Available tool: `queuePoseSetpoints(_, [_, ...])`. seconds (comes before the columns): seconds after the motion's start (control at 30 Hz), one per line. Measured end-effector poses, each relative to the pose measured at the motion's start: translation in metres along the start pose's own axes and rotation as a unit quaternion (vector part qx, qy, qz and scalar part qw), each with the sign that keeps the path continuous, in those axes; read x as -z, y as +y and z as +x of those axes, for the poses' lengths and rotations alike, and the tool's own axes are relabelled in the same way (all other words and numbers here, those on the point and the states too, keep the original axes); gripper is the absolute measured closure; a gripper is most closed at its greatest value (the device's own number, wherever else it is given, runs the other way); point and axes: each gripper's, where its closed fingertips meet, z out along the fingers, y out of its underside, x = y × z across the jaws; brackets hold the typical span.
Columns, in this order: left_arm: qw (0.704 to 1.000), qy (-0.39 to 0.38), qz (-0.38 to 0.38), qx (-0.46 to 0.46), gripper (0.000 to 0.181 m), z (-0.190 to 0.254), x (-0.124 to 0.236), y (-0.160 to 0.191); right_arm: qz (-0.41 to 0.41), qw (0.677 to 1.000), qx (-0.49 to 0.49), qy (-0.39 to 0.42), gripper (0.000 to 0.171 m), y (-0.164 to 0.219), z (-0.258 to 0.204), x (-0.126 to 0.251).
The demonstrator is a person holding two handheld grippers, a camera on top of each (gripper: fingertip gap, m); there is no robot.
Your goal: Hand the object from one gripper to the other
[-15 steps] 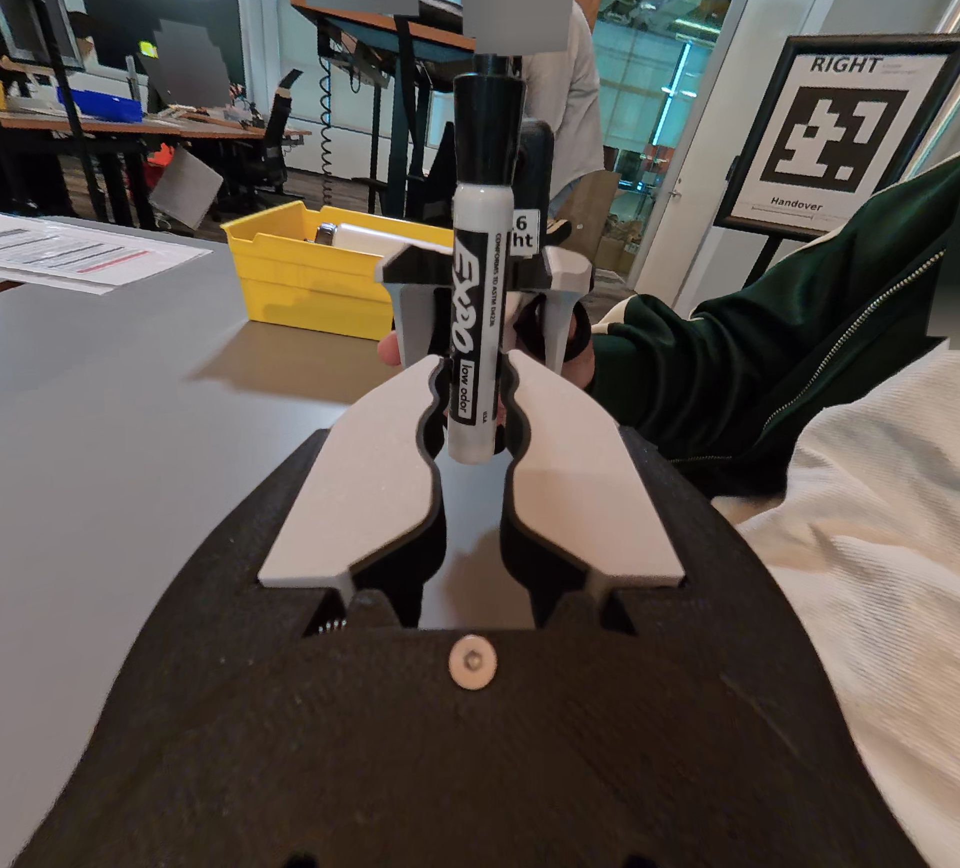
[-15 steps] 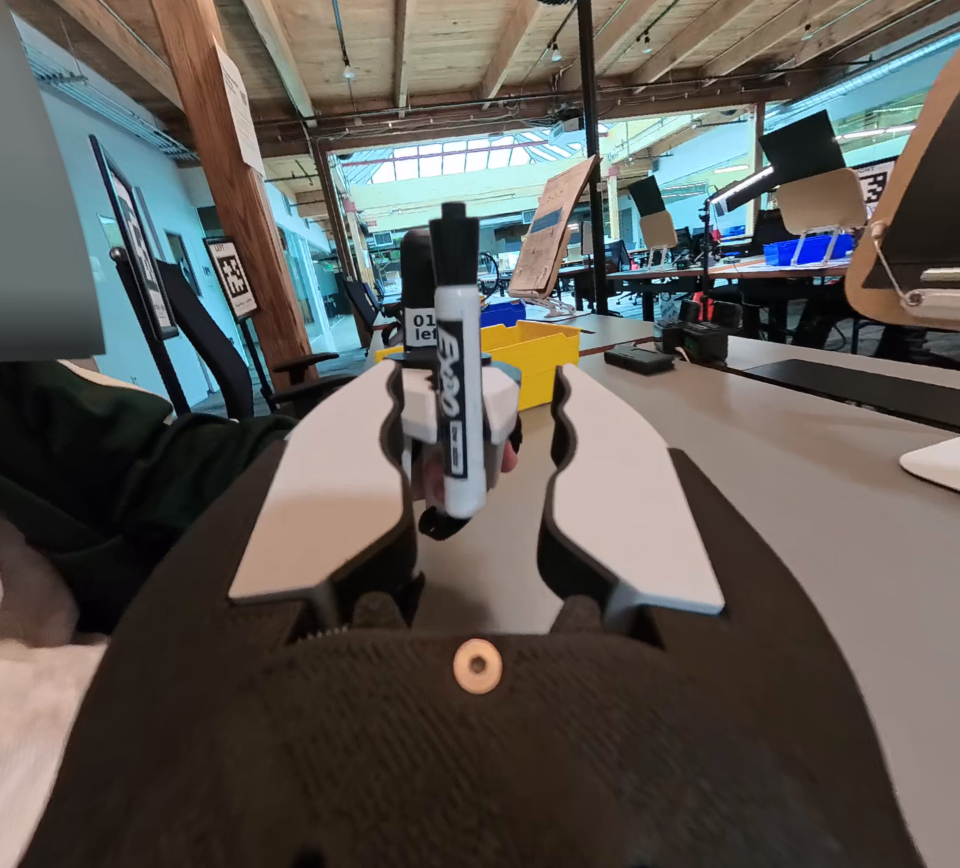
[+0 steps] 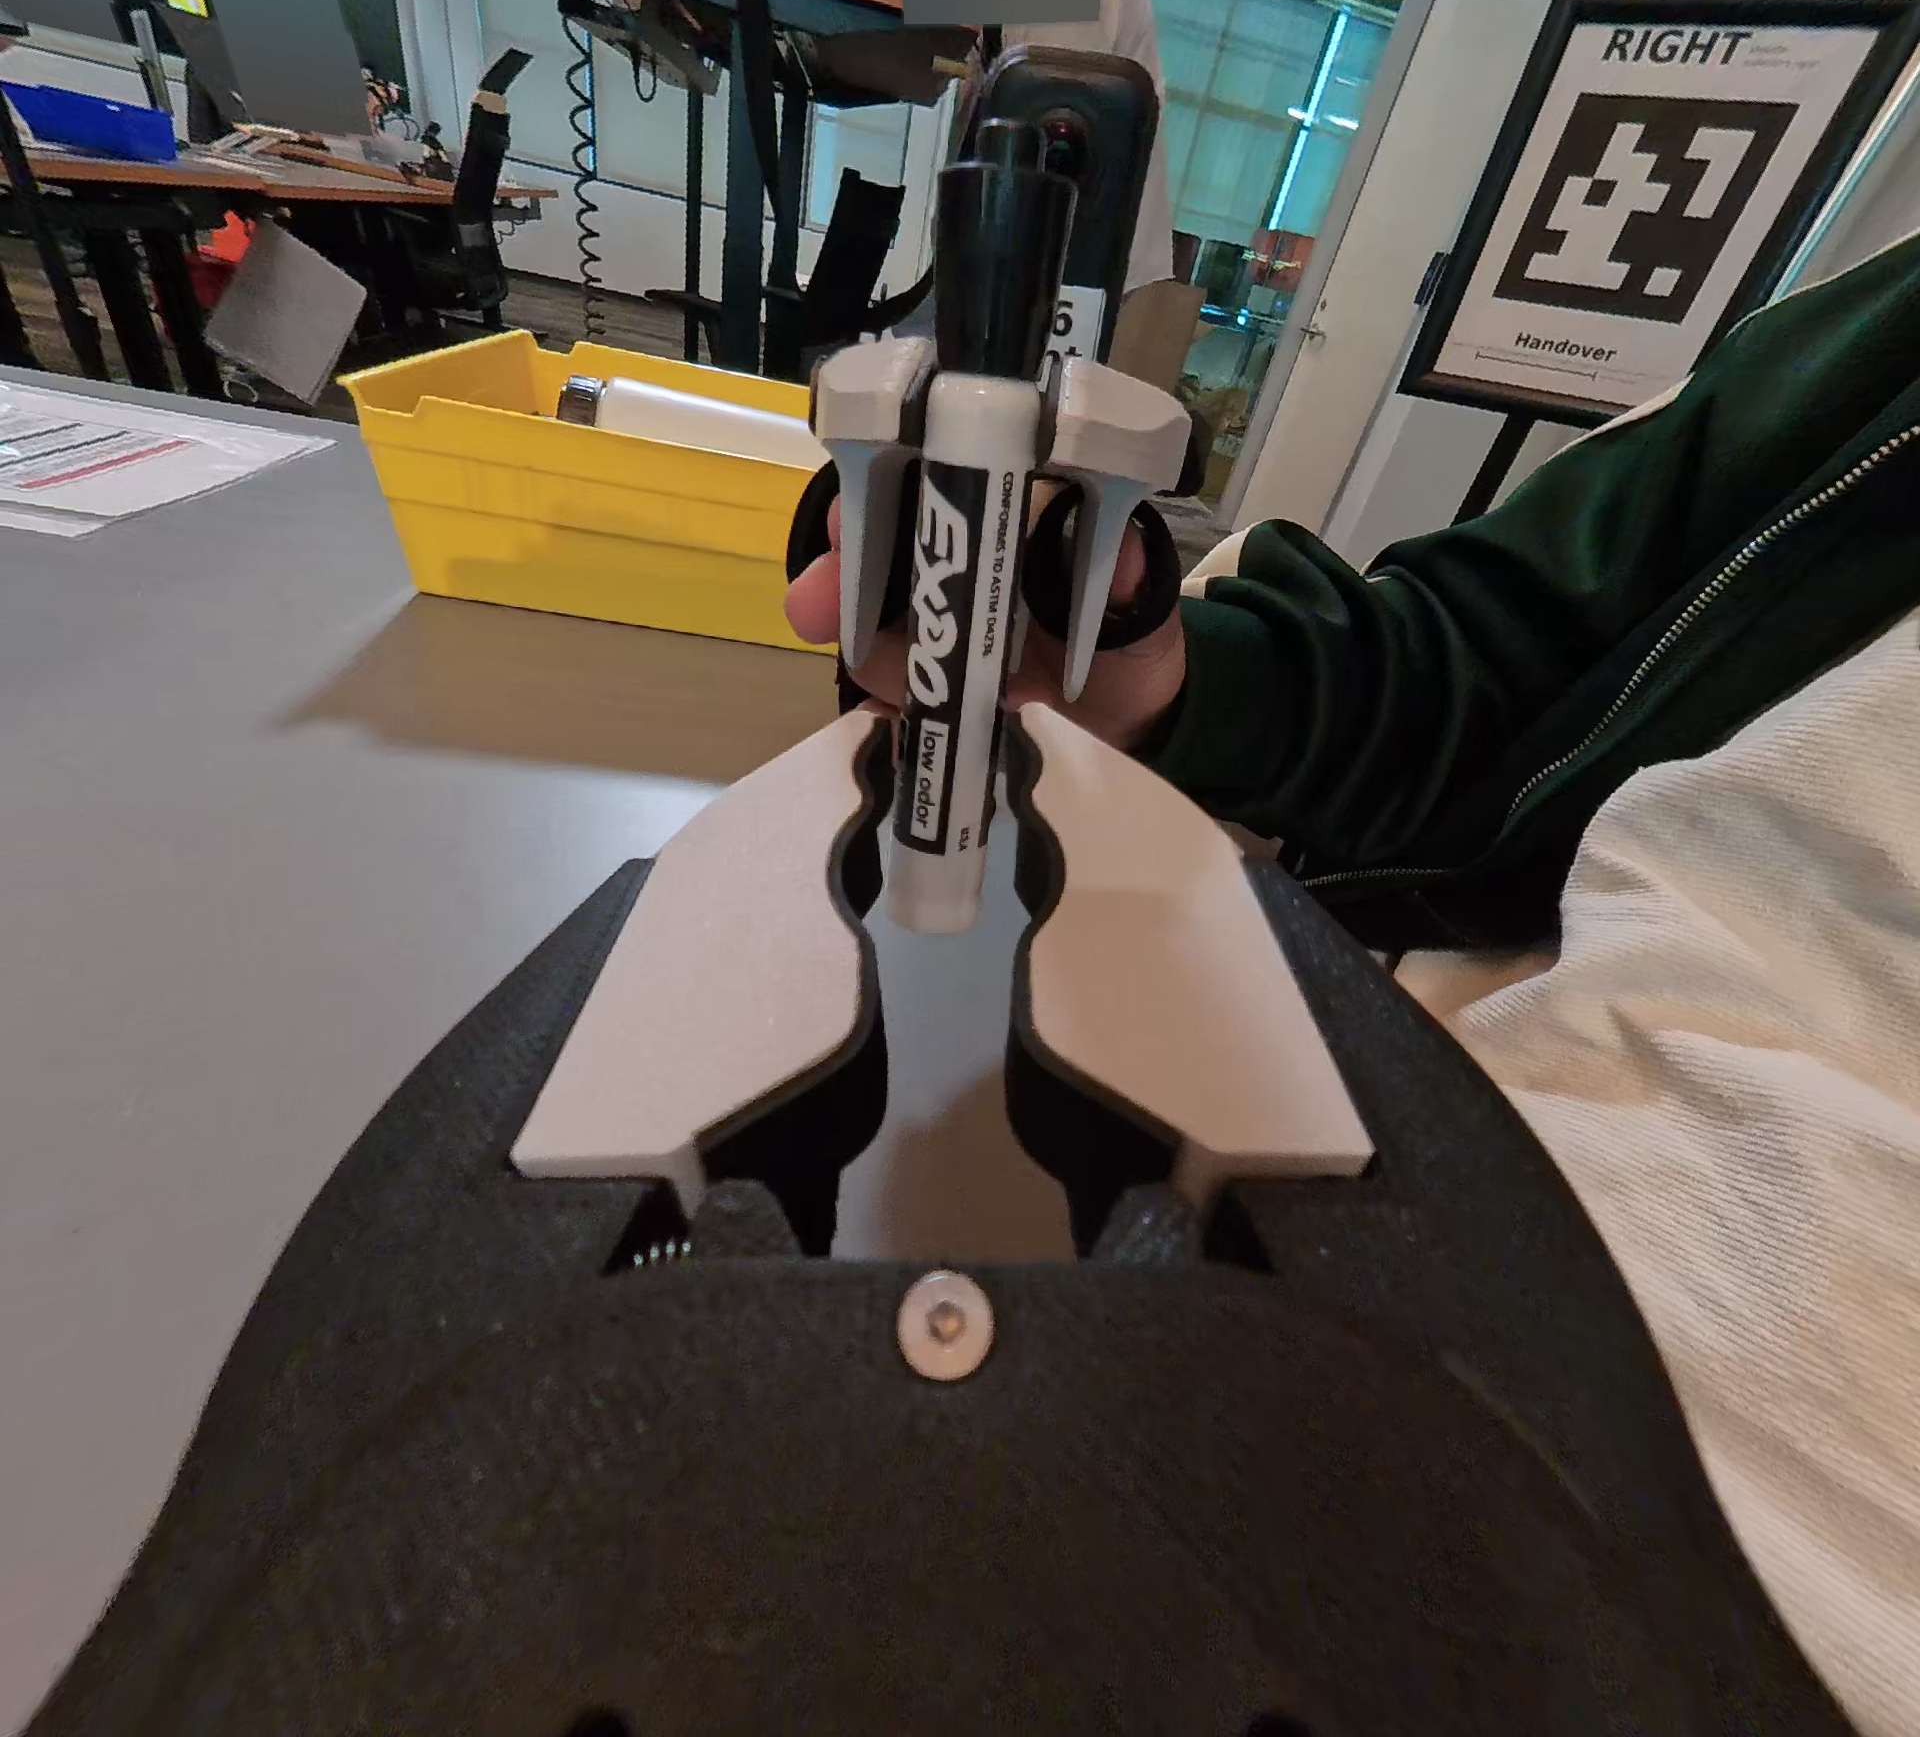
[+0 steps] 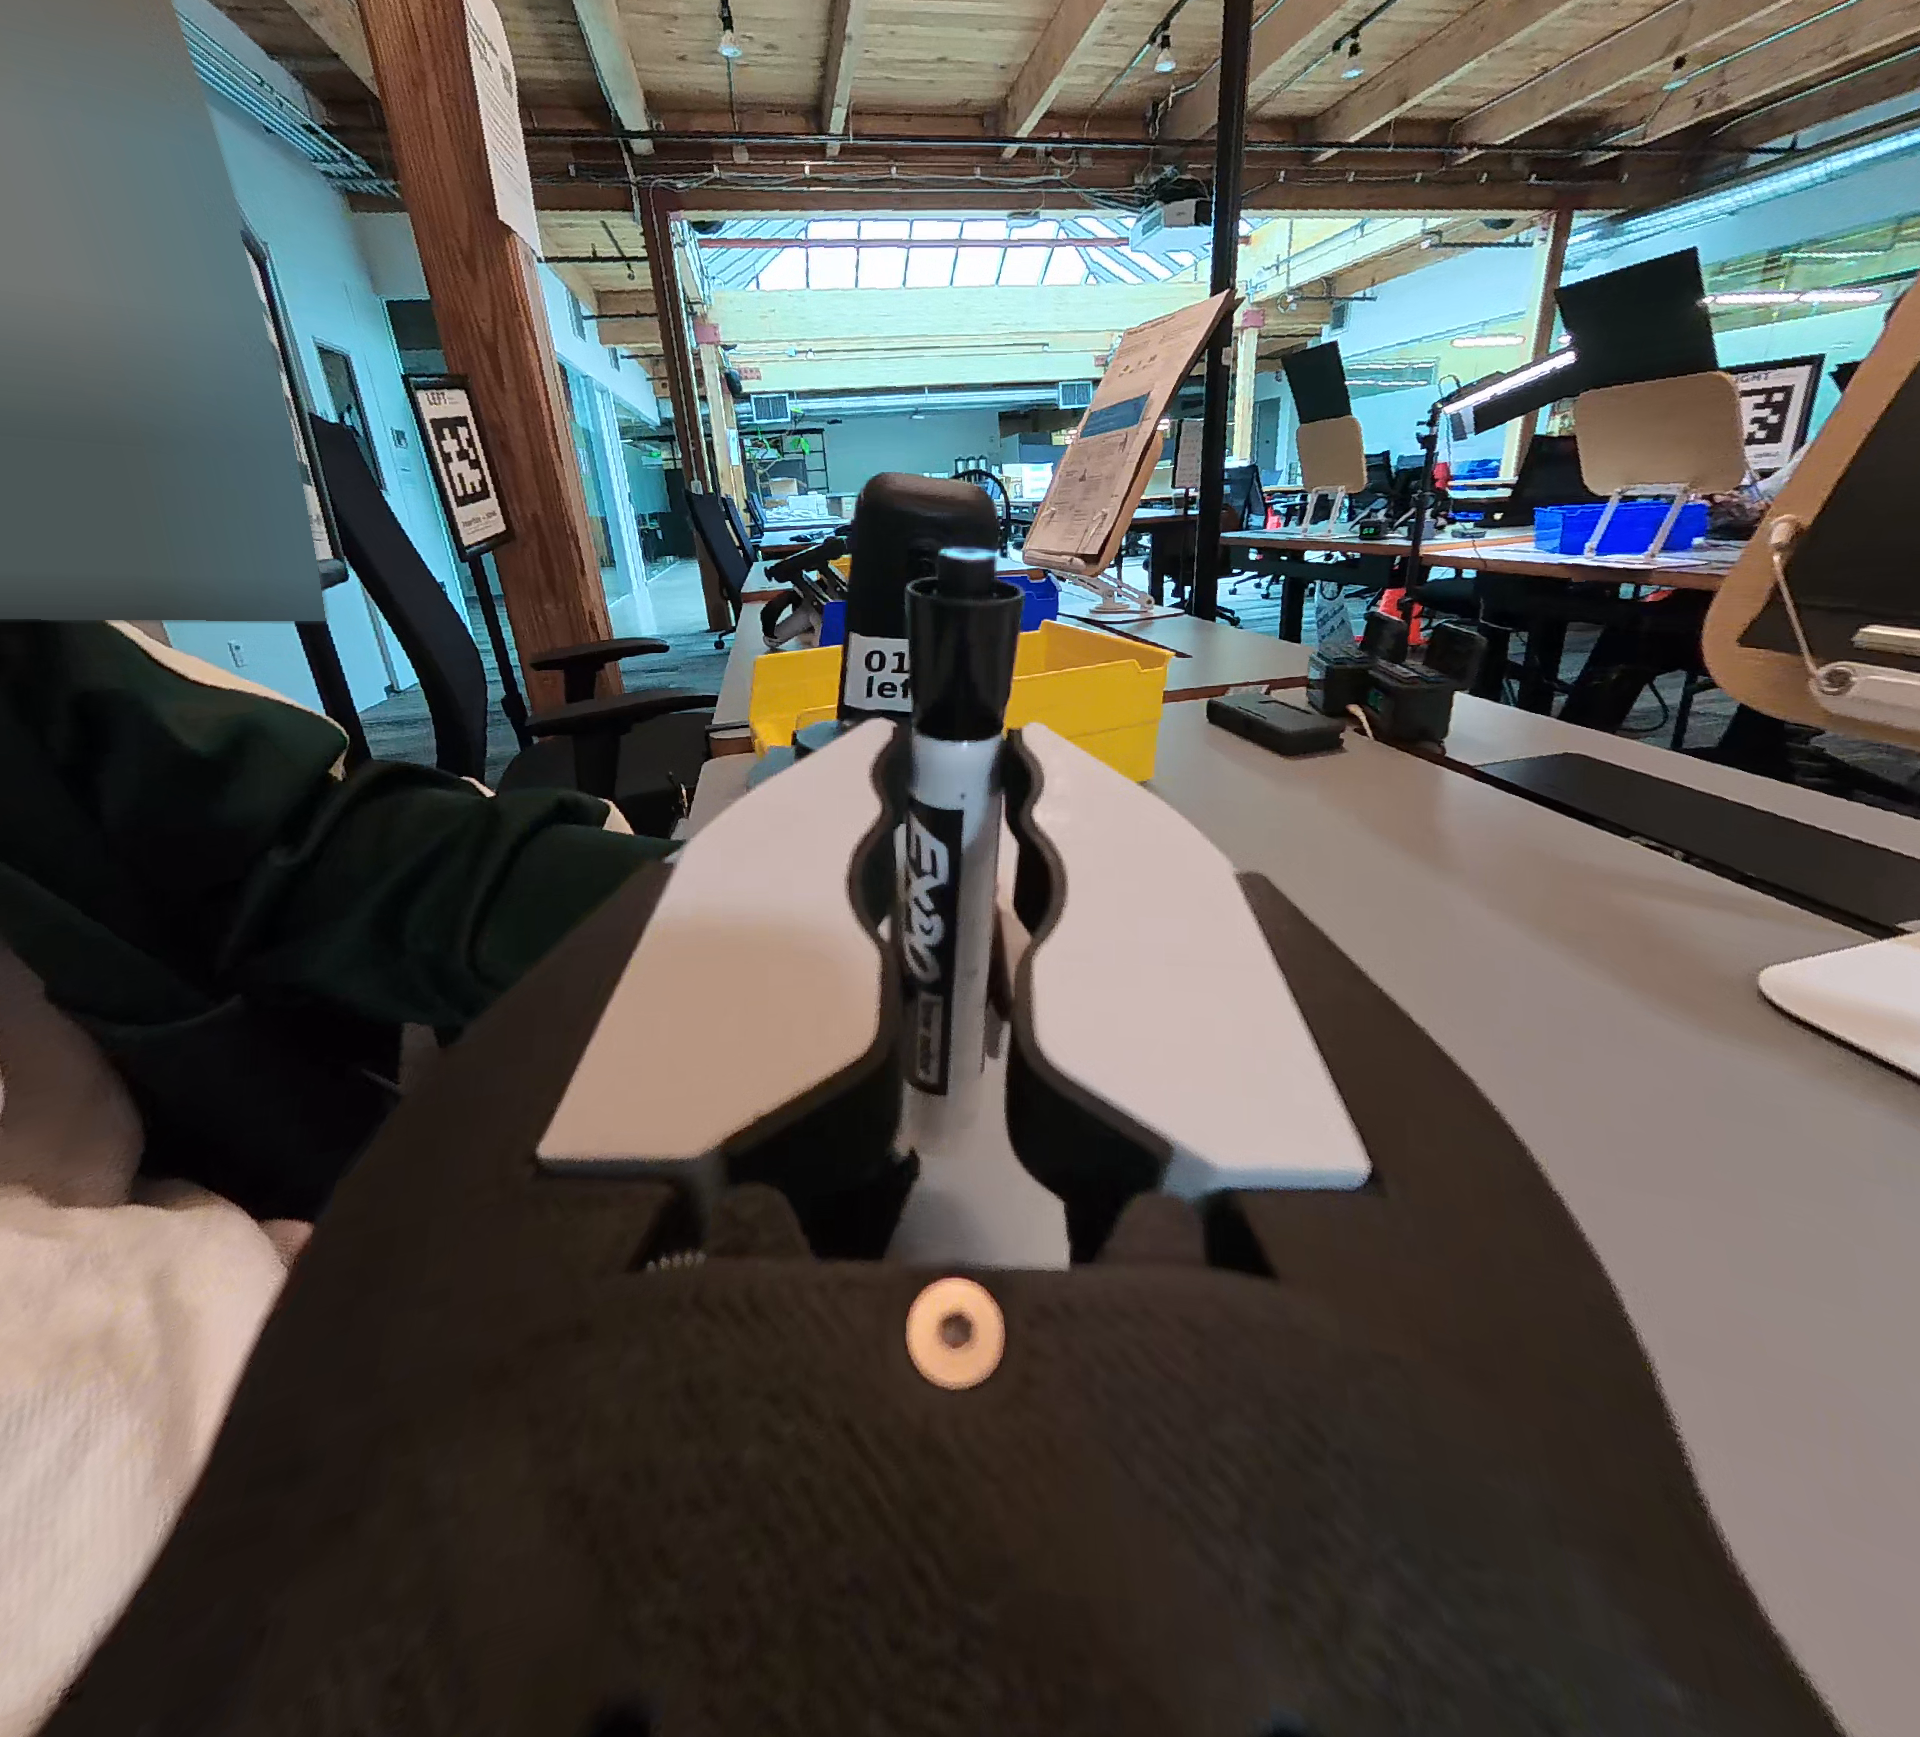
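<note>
The right gripper is closed on the marker: its two white fingers press the white barrel from both sides, just below the black cap. In the left wrist view the same gripper shows from the front, clamped around the marker at the top of the barrel, with the person's hand behind it.

The left gripper stands with its jaws narrow, one on each side of the lower end of the marker. A thin gap shows between the marker and the fingers on each side, so they seem not to press it, but I cannot tell this for sure.

The marker is upright, cap up, in the air above the grey table, between the two grippers.

Behind, on the table, a yellow bin stands with a white bottle lying inside it. Some papers lie at the far left of the table. At the right a dark green sleeve reaches to the right gripper, and behind it stands a framed sign with a black and white pattern.
</note>
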Motion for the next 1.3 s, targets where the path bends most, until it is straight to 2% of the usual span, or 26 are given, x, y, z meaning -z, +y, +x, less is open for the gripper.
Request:
queuePoseSetpoints(0.1, [1.0, -0.003, 0.02, 0.015, 0.141, -0.002, 0.002, -0.006, -0.006, 1.0, 0.002, 0.01, 0.152, 0.003, 0.003, 0.001])
queuePoseSetpoints(0.17, [0.999, -0.009, 0.041, 0.017, 0.136, -0.005, 0.007, -0.014, -0.016, 1.0, 0.001, 0.016, 0.151, 0.007, 0.006, 0.001])
queuePoseSetpoints(0.4, [0.993, -0.025, 0.113, 0.013, 0.141, -0.007, 0.028, -0.046, -0.05, 0.999, -0.014, 0.004, 0.153, 0.025, 0.003, -0.005])
queuePoseSetpoints(0.6, [0.997, -0.008, 0.081, 0.002, 0.151, 0.002, 0.02, -0.041, -0.089, 0.996, 0.004, -0.011, 0.152, 0.041, -0.008, -0.014])
queuePoseSetpoints(0.67, [0.997, -0.015, 0.068, -0.018, 0.163, 0.004, 0.017, -0.039, -0.1, 0.995, 0.007, -0.005, 0.153, 0.045, -0.007, -0.015])
queuePoseSetpoints(0.7, [0.998, -0.025, 0.059, -0.027, 0.162, 0.004, 0.016, -0.038, -0.1, 0.995, 0.004, -0.005, 0.153, 0.045, -0.007, -0.015])
queuePoseSetpoints(0.77, [0.997, -0.037, 0.047, -0.041, 0.162, 0.004, 0.014, -0.039, -0.085, 0.996, -0.003, -0.007, 0.148, 0.042, -0.005, -0.014])
queuePoseSetpoints(0.87, [0.996, -0.048, 0.057, -0.055, 0.161, 0.005, 0.017, -0.047, -0.047, 0.999, -0.019, 0.011, 0.12, 0.032, 0.003, -0.012])
queuePoseSetpoints(1.03, [0.994, -0.047, 0.093, -0.035, 0.162, 0.005, 0.025, -0.059, -0.048, 0.997, -0.057, 0.007, 0.112, 0.04, 0.008, -0.012])
queuePoseSetpoints(1.2, [0.991, -0.046, 0.123, -0.018, 0.162, 0.003, 0.032, -0.067, -0.082, 0.995, -0.056, -0.018, 0.117, 0.056, -0.003, -0.019])
queuePoseSetpoints(1.27, [0.991, -0.046, 0.121, -0.019, 0.162, 0.003, 0.032, -0.068, -0.095, 0.994, -0.045, -0.023, 0.128, 0.061, -0.007, -0.02])
queuePoseSetpoints(1.3, [0.992, -0.046, 0.119, -0.021, 0.162, 0.003, 0.032, -0.067, -0.097, 0.994, -0.038, -0.026, 0.14, 0.061, -0.008, -0.02])
